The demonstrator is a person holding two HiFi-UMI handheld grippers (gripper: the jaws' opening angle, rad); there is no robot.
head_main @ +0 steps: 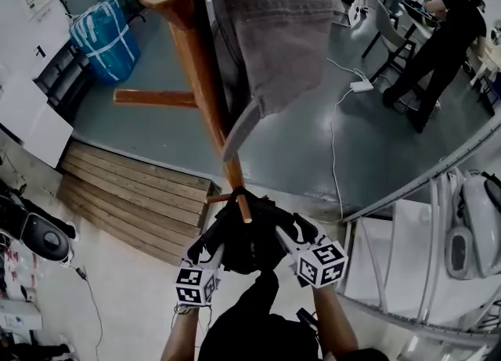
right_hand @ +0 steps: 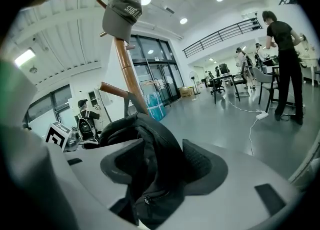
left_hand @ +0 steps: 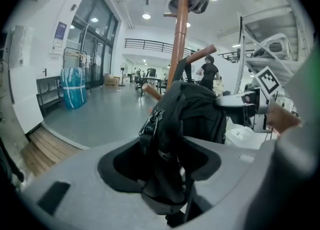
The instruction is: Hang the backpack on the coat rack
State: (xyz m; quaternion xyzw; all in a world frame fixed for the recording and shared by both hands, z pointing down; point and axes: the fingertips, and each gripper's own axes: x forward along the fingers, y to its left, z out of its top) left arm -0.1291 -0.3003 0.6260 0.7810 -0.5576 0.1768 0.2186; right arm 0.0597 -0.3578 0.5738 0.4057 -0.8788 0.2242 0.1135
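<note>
Both the left gripper (head_main: 213, 247) and the right gripper (head_main: 283, 236) stand with jaws spread, pads loose about the black backpack (head_main: 246, 246) between them, which hangs at a low peg (head_main: 243, 207) of the wooden coat rack (head_main: 205, 85), grey cap (head_main: 274, 38) above.

both grippers open, side by side

left gripper (head_main: 208, 250) and right gripper (head_main: 288, 236) are held out ahead at matching height, tips angled inward toward each other and slightly down. each one's jaws stand wide apart. both forearms (head_main: 337, 326) reach up from below.
</note>
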